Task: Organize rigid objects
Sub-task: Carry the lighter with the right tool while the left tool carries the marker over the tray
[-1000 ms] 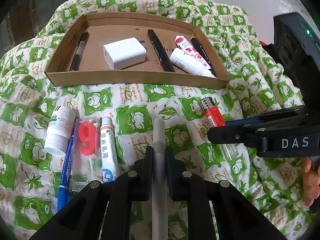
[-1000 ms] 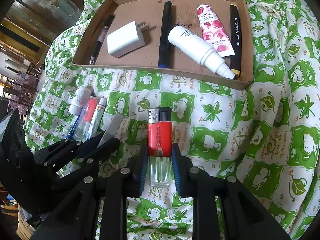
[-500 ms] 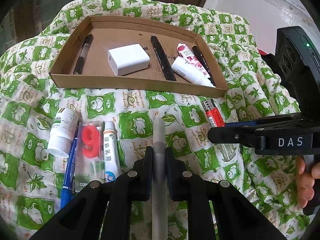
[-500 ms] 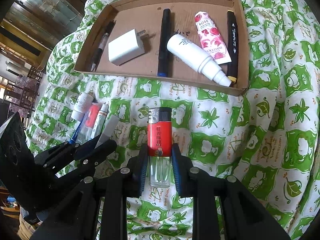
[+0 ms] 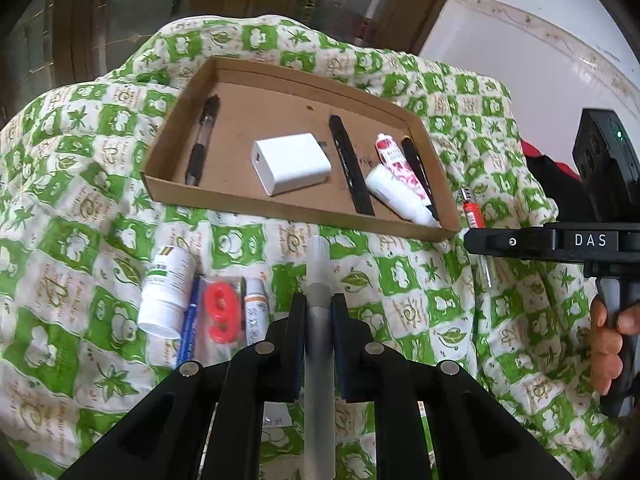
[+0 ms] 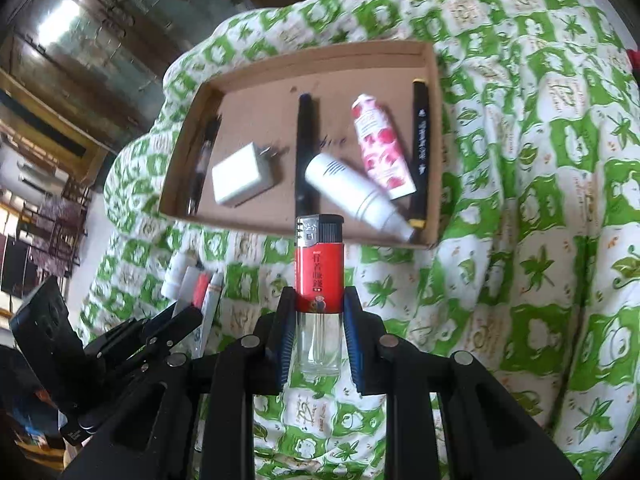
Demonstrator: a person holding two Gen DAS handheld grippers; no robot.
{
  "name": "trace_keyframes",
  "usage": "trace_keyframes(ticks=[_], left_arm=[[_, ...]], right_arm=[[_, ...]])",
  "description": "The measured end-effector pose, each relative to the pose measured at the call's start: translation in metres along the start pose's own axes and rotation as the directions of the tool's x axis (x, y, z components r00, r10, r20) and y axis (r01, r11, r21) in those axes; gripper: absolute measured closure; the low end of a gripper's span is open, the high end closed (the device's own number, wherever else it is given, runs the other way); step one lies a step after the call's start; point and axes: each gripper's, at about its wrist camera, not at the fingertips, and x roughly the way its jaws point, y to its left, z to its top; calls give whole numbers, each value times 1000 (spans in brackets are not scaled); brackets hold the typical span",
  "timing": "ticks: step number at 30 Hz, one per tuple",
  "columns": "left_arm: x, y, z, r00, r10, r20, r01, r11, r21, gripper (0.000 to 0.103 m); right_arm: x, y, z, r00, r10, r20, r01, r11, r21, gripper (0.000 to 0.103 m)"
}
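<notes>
Left hand-held gripper (image 5: 318, 312) pinches a grey pen (image 5: 319, 320); right hand-held gripper (image 6: 318, 312) pinches a red lighter (image 6: 319, 272); ahead, the cardboard tray (image 5: 280, 210) holds six items; four wait left of the pen.

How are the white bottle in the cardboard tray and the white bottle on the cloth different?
The tray bottle is slim, tapers to a narrow nozzle and leans against the rose tube. The cloth bottle is wider, has a flat cap and a green label, and lies outside the cardboard tray. Both are white and lie on their sides.
</notes>
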Motion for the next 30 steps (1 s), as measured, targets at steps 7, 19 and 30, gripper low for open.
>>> trace_keyframes(ticks=[7,19,30], left_arm=[[-5,5,13,999,15,30,-14,1000,-13,91],[-8,7,23,987,145,66,-147,989,23,91],[-3,6,37,982,174,76,-177,983,43,91]], right_arm=[[-3,-3,2,1000,5,7,-5,1000,13,81],[3,-2,0,1000,-3,-6,3,1000,14,81],[-6,-10,13,1000,-3,30,2,999,33,81]])
